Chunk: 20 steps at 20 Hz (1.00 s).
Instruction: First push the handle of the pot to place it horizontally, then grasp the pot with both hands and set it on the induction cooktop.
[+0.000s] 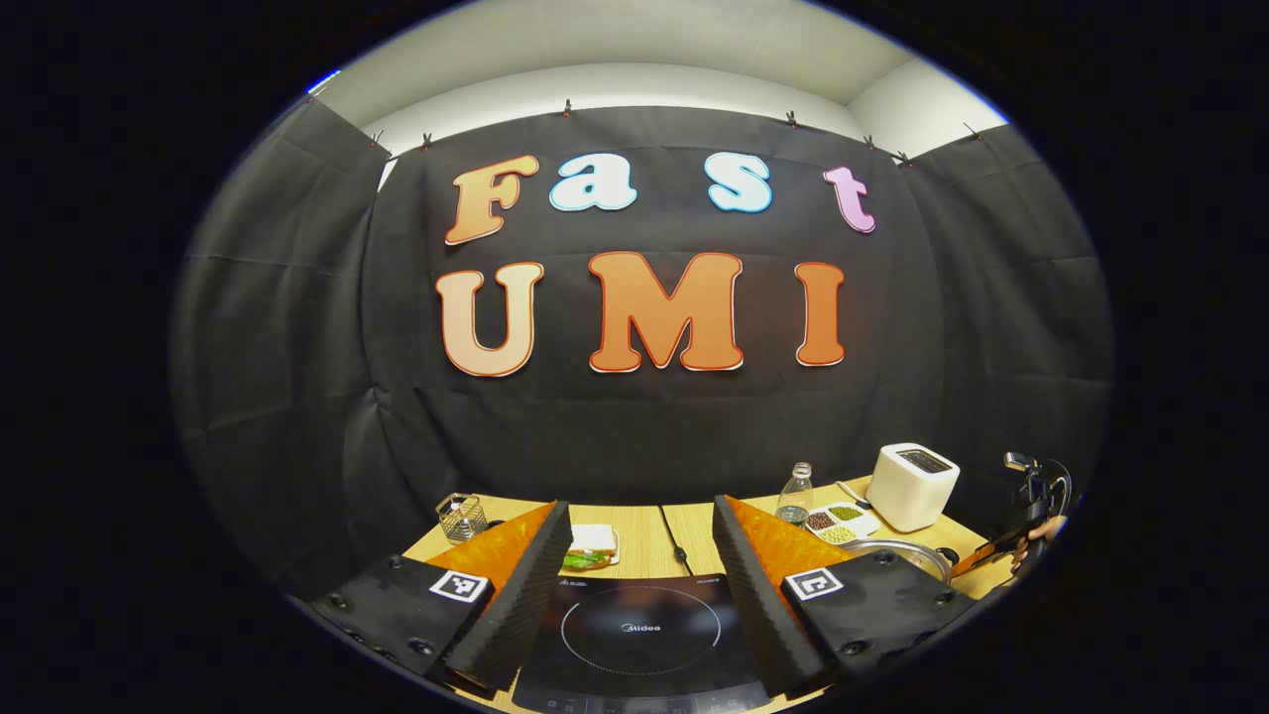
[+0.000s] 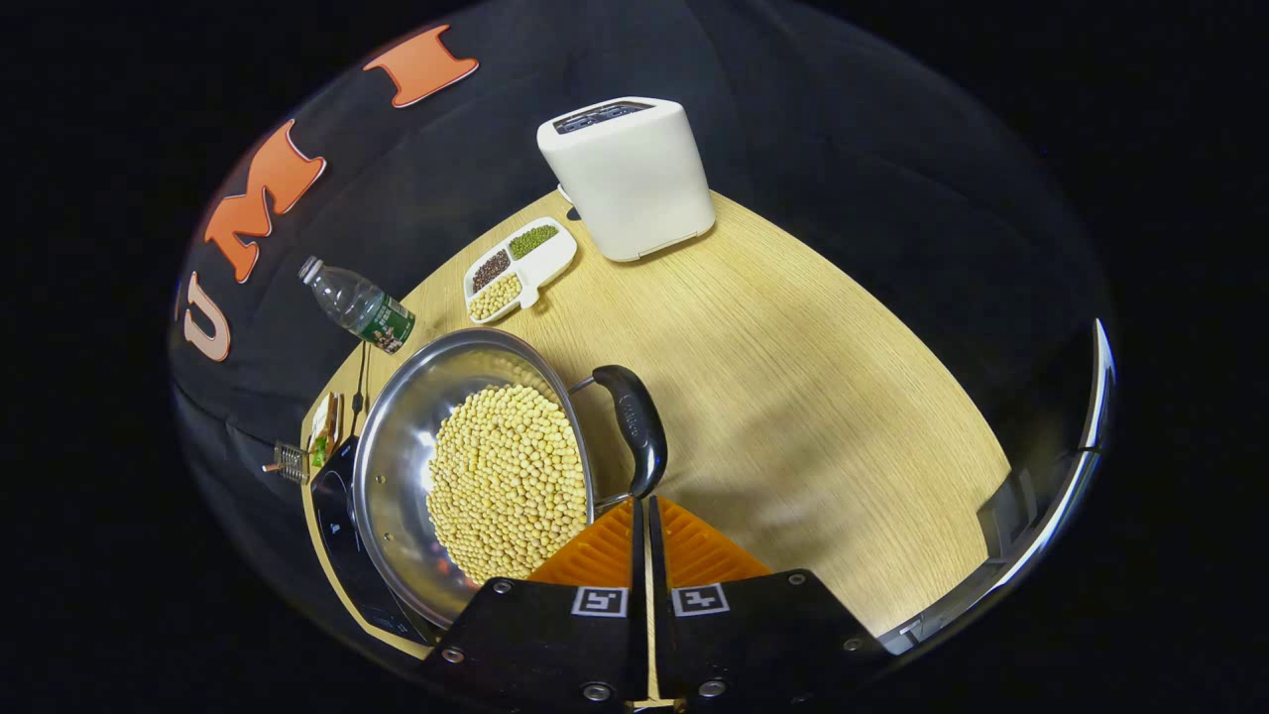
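A steel pot (image 2: 397,426) full of pale soybeans sits on the wooden table, its left edge over the black induction cooktop (image 2: 337,516). Its black loop handle (image 2: 636,421) lies along the right rim. My right gripper (image 2: 644,504) is shut with nothing between its fingers, and its tips sit against the handle's near end. In the left gripper view, my left gripper (image 1: 641,506) stands open, its fingers spread wide above the cooktop (image 1: 639,635). The pot (image 1: 892,548) lies to its right, with the right gripper (image 1: 981,555) and a hand beyond it.
A white toaster (image 2: 630,178), a divided tray of beans (image 2: 520,268) and a plastic bottle (image 2: 357,305) stand behind the pot. A sandwich on a plate (image 1: 592,547) and a small glass jar (image 1: 461,518) sit at the back left. The cooktop's cable (image 1: 674,540) runs across the table.
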Each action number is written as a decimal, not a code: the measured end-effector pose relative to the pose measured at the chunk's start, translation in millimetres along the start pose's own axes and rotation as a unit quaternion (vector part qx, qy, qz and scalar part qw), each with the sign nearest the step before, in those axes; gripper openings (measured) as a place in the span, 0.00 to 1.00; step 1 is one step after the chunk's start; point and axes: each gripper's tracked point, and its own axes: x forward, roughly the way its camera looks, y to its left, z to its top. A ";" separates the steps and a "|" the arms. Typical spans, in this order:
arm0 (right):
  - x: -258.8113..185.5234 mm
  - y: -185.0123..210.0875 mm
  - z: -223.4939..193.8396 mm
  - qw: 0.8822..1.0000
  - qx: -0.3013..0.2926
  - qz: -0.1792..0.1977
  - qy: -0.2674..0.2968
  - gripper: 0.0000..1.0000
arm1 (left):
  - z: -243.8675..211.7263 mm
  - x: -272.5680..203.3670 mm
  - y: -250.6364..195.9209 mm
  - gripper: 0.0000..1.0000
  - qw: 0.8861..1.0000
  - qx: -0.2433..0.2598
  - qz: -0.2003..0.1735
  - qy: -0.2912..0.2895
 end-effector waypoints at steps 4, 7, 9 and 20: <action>4.6 2.8 8.6 1.000 0.007 0.000 0.001 0.03 | -5.3 4.6 2.2 0.95 1.000 -0.003 0.000 0.008; 7.7 3.8 15.3 1.000 0.007 0.000 0.000 0.02 | -12.2 9.6 3.3 0.93 1.000 0.000 0.005 0.014; 10.9 4.9 19.8 1.000 0.009 -0.001 -0.001 0.02 | -17.0 13.8 -0.2 0.92 1.000 0.003 0.005 0.020; 17.8 8.4 33.3 1.000 -0.004 0.009 -0.003 0.02 | -48.0 26.2 -18.0 0.95 0.998 -0.004 -0.001 0.061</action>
